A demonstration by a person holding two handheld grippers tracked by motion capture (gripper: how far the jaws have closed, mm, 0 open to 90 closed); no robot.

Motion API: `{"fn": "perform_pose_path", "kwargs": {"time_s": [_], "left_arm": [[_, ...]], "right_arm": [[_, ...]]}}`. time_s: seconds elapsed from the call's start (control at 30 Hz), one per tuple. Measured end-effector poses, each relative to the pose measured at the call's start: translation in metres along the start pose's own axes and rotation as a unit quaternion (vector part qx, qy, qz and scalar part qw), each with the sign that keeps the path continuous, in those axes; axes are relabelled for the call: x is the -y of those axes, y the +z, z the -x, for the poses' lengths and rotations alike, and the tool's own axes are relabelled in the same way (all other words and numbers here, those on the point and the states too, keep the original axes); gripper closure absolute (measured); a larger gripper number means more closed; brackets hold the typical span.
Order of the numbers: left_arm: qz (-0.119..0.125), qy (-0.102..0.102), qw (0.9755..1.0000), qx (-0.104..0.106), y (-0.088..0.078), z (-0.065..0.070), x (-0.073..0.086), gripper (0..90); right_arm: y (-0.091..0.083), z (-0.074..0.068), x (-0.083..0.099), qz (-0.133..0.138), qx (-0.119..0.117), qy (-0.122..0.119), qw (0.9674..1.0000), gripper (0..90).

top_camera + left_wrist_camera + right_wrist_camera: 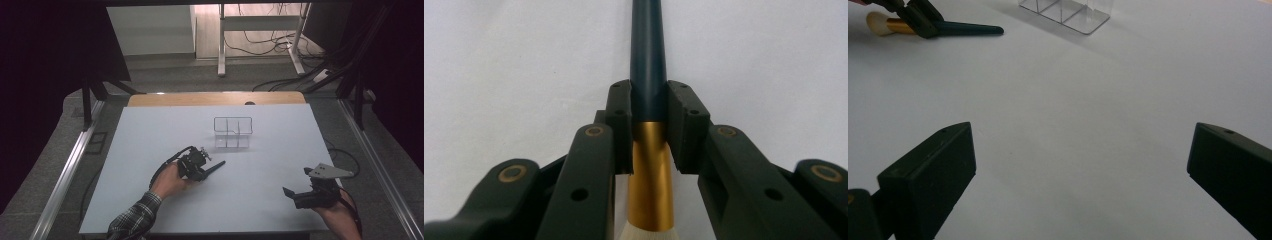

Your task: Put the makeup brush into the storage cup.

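Note:
A makeup brush (648,60) with a dark teal handle, a gold ferrule and pale bristles lies on the white table (145,145). My left gripper (649,115) is shut on it where handle meets ferrule. In the high view the left gripper (204,172) sits left of centre, the brush handle (218,164) pointing out to the right. The right gripper view shows the brush (968,29) at far left with bristles behind the left gripper (923,22). My right gripper (1080,170) is open over bare table, at the front right (296,181).
A clear acrylic organizer (233,132) with several compartments stands past the table's middle, also at the top of the right gripper view as the organizer (1065,12). A wooden strip (215,98) borders the far edge. Table legs and cables lie on the floor beyond.

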State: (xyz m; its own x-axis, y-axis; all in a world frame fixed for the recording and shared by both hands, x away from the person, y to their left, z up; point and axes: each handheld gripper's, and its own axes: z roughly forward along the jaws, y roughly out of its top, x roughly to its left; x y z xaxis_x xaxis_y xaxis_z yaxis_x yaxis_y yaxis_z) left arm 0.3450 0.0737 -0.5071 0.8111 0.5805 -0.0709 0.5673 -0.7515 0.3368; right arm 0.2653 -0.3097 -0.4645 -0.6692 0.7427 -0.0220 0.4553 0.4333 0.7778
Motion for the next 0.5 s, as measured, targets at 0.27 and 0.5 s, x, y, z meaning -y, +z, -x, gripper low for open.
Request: {"fn": "perform_pose_path", "kwargs": {"time_s": [0.27, 0.5], "left_arm": [[0.011, 0.007, 0.9999, 0.0, -0.004, 0.002, 0.003, 74.4], [0.027, 0.014, 0.9995, 0.003, -0.014, 0.005, 0.003, 74.4]], "right_arm": [[0.0, 0.0, 0.0, 0.0, -0.001, 0.0, 1.0, 0.0], [0.0, 0.0, 0.0, 0.0, -0.001, 0.0, 1.0, 0.0]]}}
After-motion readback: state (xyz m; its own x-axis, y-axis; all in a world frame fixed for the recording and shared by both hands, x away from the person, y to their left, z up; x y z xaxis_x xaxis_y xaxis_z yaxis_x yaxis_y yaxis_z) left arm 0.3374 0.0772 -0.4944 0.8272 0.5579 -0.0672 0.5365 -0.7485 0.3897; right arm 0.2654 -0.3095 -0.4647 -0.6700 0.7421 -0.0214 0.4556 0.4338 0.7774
